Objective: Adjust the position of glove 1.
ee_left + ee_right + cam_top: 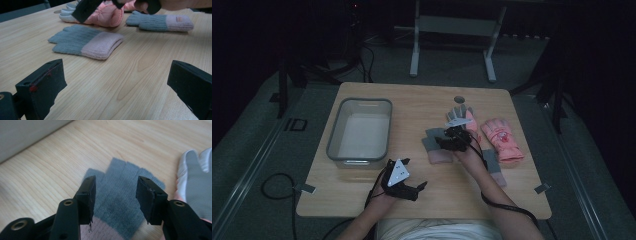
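A grey-and-pink knit glove lies flat near the middle of the wooden table. My right gripper hovers just over it, pointing down at its grey fingers. In the right gripper view the knit glove shows between the half-spread jaws of the right gripper, which is open and does not press on it. A second knit glove lies beside the right forearm. My left gripper rests near the front edge, open and empty; in its own view the left gripper faces the nearer knit glove.
A pink ski glove lies at the right, and another with a pale palm sits right next to the knit glove. A grey plastic bin stands on the table's left half. A round hole marks the far tabletop.
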